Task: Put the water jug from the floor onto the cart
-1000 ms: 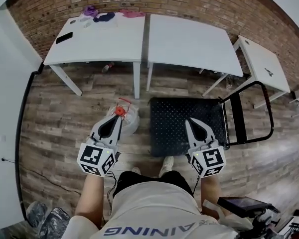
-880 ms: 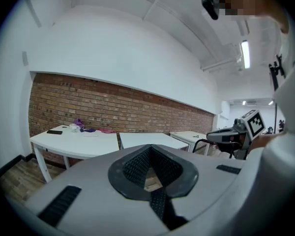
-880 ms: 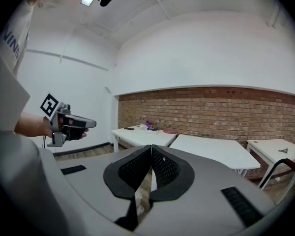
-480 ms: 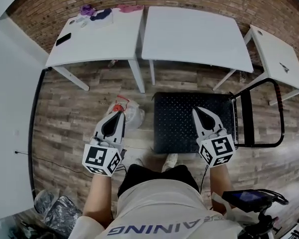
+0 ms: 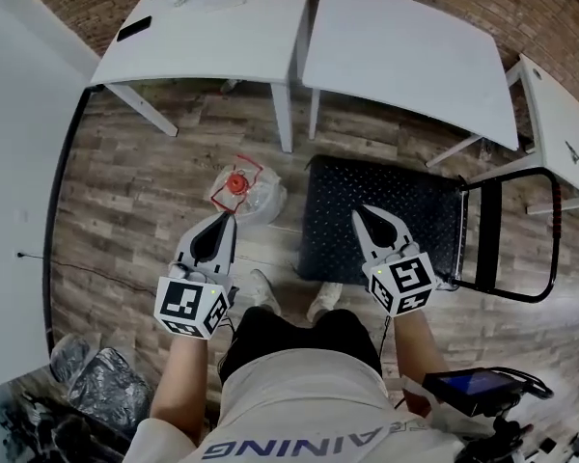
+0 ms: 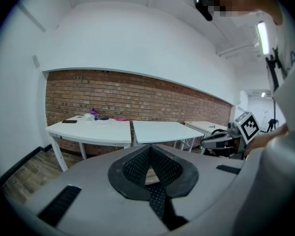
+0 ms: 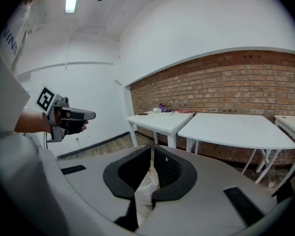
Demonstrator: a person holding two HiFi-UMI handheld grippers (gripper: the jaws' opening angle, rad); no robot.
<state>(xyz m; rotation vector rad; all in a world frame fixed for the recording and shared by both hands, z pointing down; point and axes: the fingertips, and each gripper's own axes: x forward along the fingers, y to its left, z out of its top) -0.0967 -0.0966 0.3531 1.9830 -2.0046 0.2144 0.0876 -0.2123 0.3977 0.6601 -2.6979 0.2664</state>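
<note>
The water jug (image 5: 254, 199) is clear plastic with a red cap (image 5: 235, 182) and stands on the wood floor, left of the cart. The cart (image 5: 415, 201) is a black studded platform; its handle (image 5: 507, 244) lies folded down at the right. My left gripper (image 5: 224, 217) is shut and empty, its tip just short of the jug. My right gripper (image 5: 358, 209) is also shut and empty, hovering over the cart's near left part. In the left gripper view the left gripper (image 6: 150, 147) points toward the tables. The jug (image 7: 147, 186) shows through the right gripper (image 7: 152, 146) jaws' lower gap.
Two white tables (image 5: 222, 41) stand against the brick wall, with a third (image 5: 565, 123) at the right. A phone (image 5: 135, 29) and cloths lie on the left table. The person's shoes (image 5: 262, 285) stand near the cart's front edge. Dark bags (image 5: 92, 394) sit at the lower left.
Both grippers have sunk and stayed shut. The left tip, which overlapped the jug's cap a second ago, now sits short of the jug. The head view has tilted further down.
</note>
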